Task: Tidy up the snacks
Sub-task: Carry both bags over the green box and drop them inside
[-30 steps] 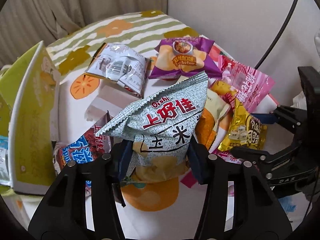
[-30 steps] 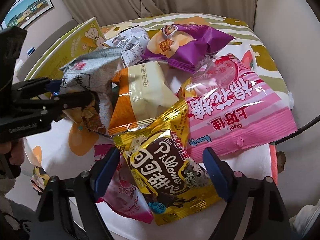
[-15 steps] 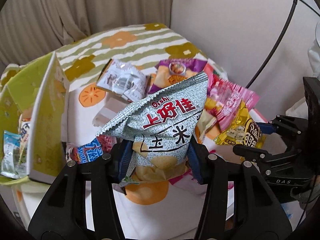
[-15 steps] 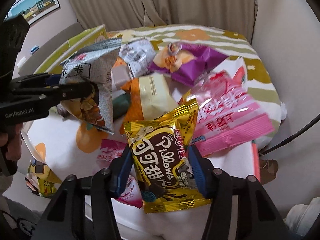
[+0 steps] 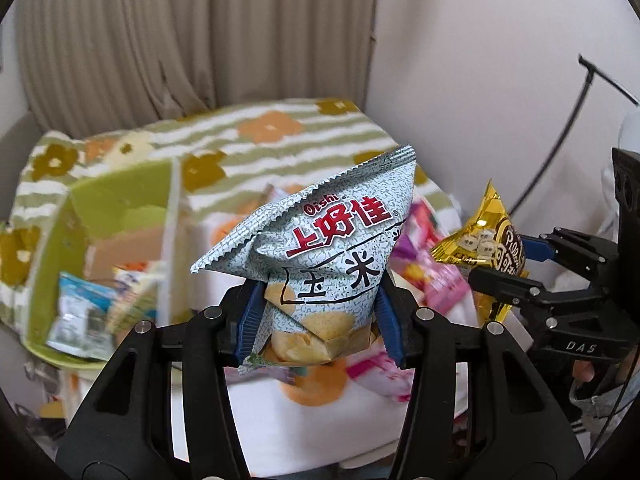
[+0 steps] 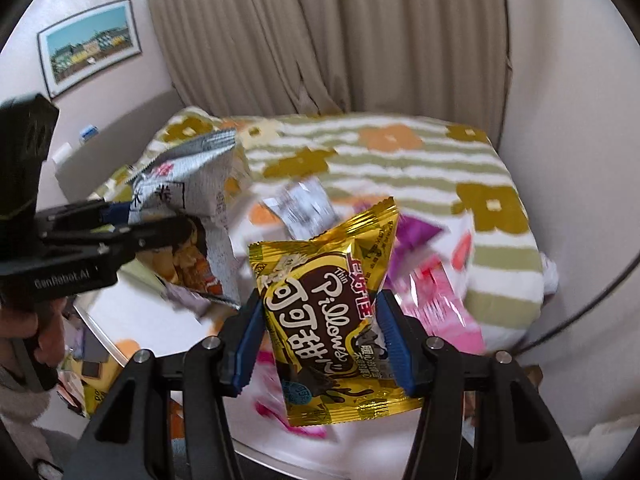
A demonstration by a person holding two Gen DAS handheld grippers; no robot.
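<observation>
Left gripper (image 5: 320, 320) jaws pinch the grey chip bag (image 5: 320, 256) aloft beside the green box (image 5: 120, 216); right gripper (image 6: 320, 344) jaws pinch the gold bag (image 6: 332, 312). Both bags look light, crinkly, crushable; grip low, gently.

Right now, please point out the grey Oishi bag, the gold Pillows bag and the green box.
grey Oishi bag (image 5: 340, 240), left wrist view, red logo.
gold Pillows bag (image 6: 332, 312), right wrist view, brown front panel.
green box (image 5: 120, 196), left wrist view, inner back wall.
</observation>
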